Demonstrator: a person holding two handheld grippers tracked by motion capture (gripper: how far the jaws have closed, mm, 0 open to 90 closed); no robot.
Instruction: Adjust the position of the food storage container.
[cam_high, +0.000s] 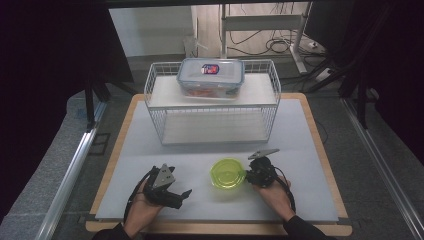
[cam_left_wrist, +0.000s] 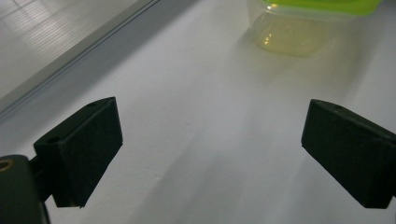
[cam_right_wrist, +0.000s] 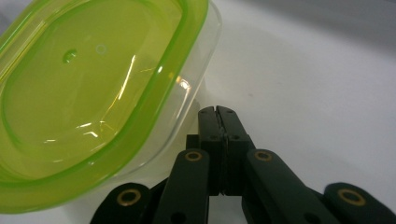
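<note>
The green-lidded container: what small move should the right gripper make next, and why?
Probably open the right gripper: its jaws are pressed shut beside the green-lidded container, holding nothing. Opened, they could close on its rim. The left gripper waits open.

Black gripper (cam_right_wrist: 219, 112) with brass-ringed pivots

Small container (cam_high: 227, 173): clear walls, lime-green translucent lid, lower centre of the high view.
Left gripper (cam_high: 172, 192): black, grey plate on top.
Right gripper (cam_high: 248, 174): black jaws, brass-coloured rivets in the right gripper view.
Table mat (cam_high: 310, 165): pale grey, light wood border.
Wire rack (cam_high: 212, 102): white grid.
Large box (cam_high: 210, 76): clear, blue-trimmed lid, red and blue label, orange contents.
</note>
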